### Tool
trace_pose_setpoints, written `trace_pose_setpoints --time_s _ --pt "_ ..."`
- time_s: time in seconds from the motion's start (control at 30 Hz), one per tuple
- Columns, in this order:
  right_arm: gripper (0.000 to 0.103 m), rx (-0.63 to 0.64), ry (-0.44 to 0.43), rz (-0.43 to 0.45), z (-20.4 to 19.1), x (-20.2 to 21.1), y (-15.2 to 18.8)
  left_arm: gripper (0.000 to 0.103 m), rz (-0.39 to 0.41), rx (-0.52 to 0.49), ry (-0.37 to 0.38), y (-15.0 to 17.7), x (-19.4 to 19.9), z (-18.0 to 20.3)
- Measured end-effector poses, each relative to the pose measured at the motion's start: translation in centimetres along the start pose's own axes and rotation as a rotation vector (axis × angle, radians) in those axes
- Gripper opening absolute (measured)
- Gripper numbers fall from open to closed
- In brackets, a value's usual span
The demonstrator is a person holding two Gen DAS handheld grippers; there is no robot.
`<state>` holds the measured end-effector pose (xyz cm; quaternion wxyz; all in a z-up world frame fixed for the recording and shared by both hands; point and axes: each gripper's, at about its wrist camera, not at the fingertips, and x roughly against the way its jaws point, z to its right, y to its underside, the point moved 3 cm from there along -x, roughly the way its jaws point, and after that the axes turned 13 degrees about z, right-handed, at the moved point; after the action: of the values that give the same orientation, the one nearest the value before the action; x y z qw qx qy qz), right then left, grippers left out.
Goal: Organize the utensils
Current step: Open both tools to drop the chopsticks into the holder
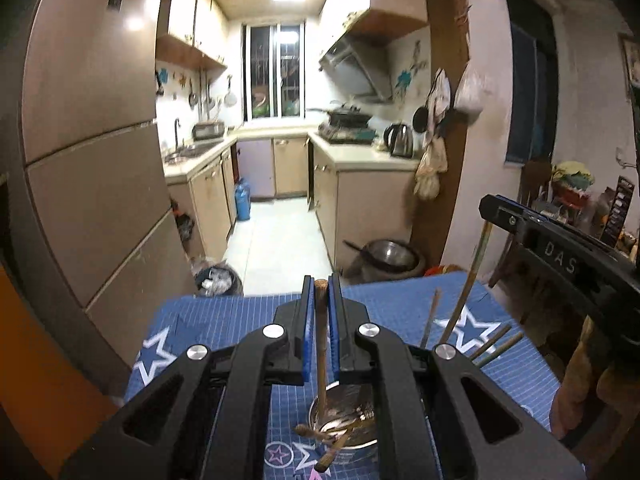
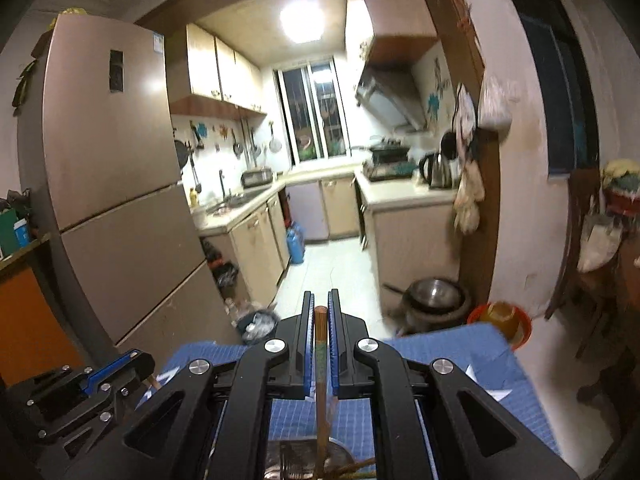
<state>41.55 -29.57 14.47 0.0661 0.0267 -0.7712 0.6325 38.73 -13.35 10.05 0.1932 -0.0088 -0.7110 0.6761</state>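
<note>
My left gripper is shut on a light wooden chopstick that stands upright, its lower end in a metal cup holding several other chopsticks. My right gripper is shut on a darker brown chopstick, held upright over the same metal cup. In the left wrist view the right gripper shows at the right, a long chopstick hanging from it. Several more chopsticks stick up from behind the left gripper body. The left gripper also shows at the lower left of the right wrist view.
The cup stands on a table with a blue grid mat with white stars. A fridge is to the left. The kitchen lies ahead past the table's far edge. A metal pot and a bin sit on the floor.
</note>
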Motion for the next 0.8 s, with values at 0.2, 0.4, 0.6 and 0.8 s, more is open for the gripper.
trace_pose_setpoints --time_s 0.2,0.4,0.6,0.8 --pt "0.008 0.028 -0.008 -0.09 0.1 -1.5 4.4 0.005 -0.059 -0.015 0.002 2.9 -0.9 0.3" --pt "0.009 0.081 -0.003 -0.104 -0.4 -0.6 5.8 0.005 -0.091 -0.008 0.006 4.4 -1.0 0.1" --pt "0.009 0.087 -0.011 -0.022 -0.2 3.3 2.3 0.006 -0.03 0.03 -0.005 1.6 1.3 -1.0" --pt "0.031 0.067 -0.047 0.096 2.1 12.2 -1.4 0.023 0.159 0.059 -0.008 -3.4 9.2 -3.1"
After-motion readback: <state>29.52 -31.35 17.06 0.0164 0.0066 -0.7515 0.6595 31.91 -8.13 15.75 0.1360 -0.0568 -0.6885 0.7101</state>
